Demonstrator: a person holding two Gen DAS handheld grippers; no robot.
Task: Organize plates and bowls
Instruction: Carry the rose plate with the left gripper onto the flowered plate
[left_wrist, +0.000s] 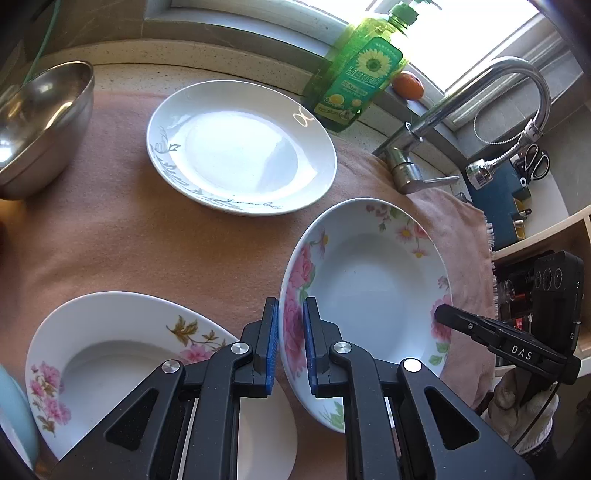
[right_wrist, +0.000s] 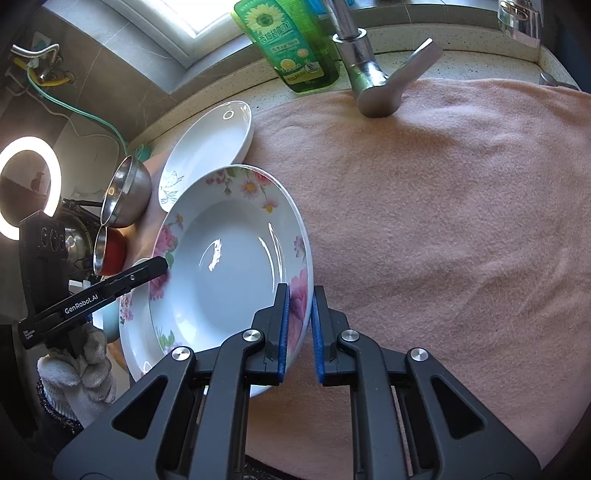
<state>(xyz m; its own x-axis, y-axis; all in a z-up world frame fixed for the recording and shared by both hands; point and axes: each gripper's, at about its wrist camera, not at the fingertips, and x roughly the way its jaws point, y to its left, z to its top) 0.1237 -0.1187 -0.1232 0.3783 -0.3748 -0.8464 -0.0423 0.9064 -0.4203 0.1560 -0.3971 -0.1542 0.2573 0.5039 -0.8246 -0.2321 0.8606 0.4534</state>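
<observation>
1. My left gripper (left_wrist: 290, 339) and right gripper (right_wrist: 299, 328) both pinch the rim of the rose-patterned plate (left_wrist: 365, 288), on opposite sides, holding it tilted above the pink cloth (left_wrist: 147, 251).
2. That plate is empty.
3. The white plate (left_wrist: 240, 147), floral plate (left_wrist: 110, 362) and steel bowl (left_wrist: 40, 125) on the cloth are also empty.
</observation>
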